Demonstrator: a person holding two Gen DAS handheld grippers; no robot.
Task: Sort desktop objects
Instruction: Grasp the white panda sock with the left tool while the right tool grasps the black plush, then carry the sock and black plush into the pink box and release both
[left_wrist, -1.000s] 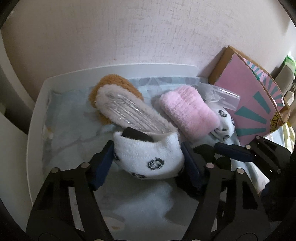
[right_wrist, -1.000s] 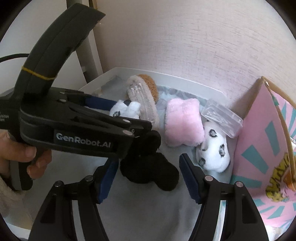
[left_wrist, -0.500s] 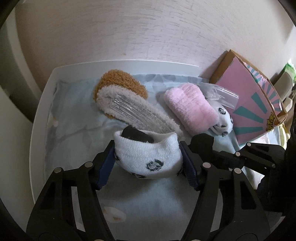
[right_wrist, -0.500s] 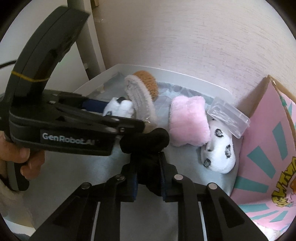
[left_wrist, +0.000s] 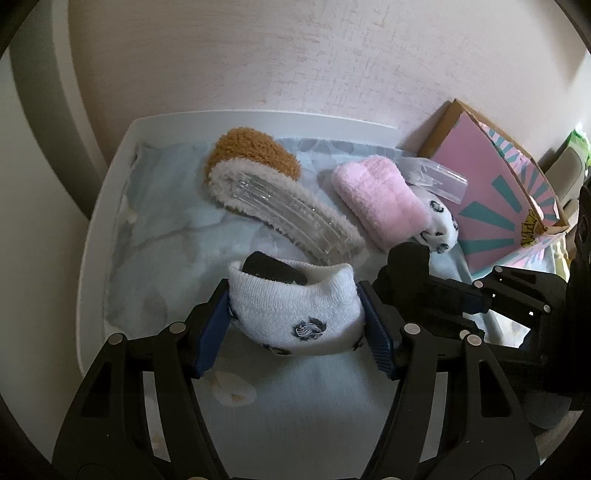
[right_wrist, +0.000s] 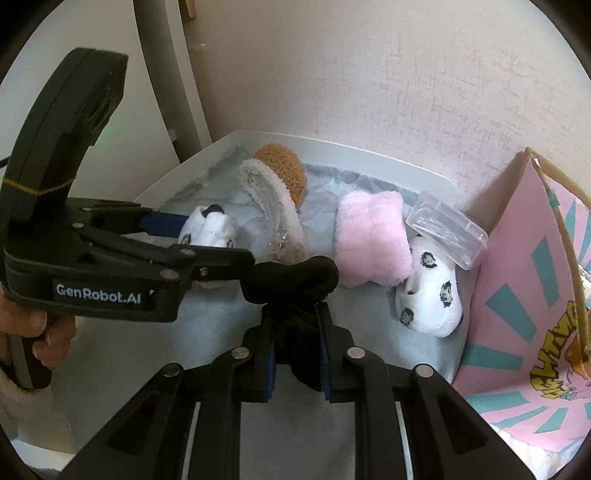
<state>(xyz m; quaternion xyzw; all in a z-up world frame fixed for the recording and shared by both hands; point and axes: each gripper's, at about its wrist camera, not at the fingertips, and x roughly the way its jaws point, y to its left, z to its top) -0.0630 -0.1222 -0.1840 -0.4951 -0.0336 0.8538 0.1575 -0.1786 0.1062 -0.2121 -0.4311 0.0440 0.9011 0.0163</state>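
My left gripper (left_wrist: 295, 325) is shut on a white sock with dark prints (left_wrist: 295, 314), held above the white tray (left_wrist: 110, 177); something black sits in the sock's opening. The sock and the left gripper (right_wrist: 192, 240) also show in the right wrist view (right_wrist: 207, 229). My right gripper (right_wrist: 295, 332) is shut on a black sock (right_wrist: 295, 280), lifted off the tray lining. The black sock (left_wrist: 406, 258) and the right gripper (left_wrist: 443, 299) show at the right in the left wrist view.
On the tray's pale blue lining lie a brown and white fuzzy slipper (left_wrist: 266, 184), a pink fuzzy sock (left_wrist: 380, 199), a second white printed sock (right_wrist: 432, 295) and a clear plastic box (right_wrist: 447, 236). A pink and teal cardboard box (right_wrist: 528, 302) stands at the right. A wall is behind.
My right gripper closed on the black sock and lifted it from the tray. My left gripper drew back slightly with the white sock still in it.
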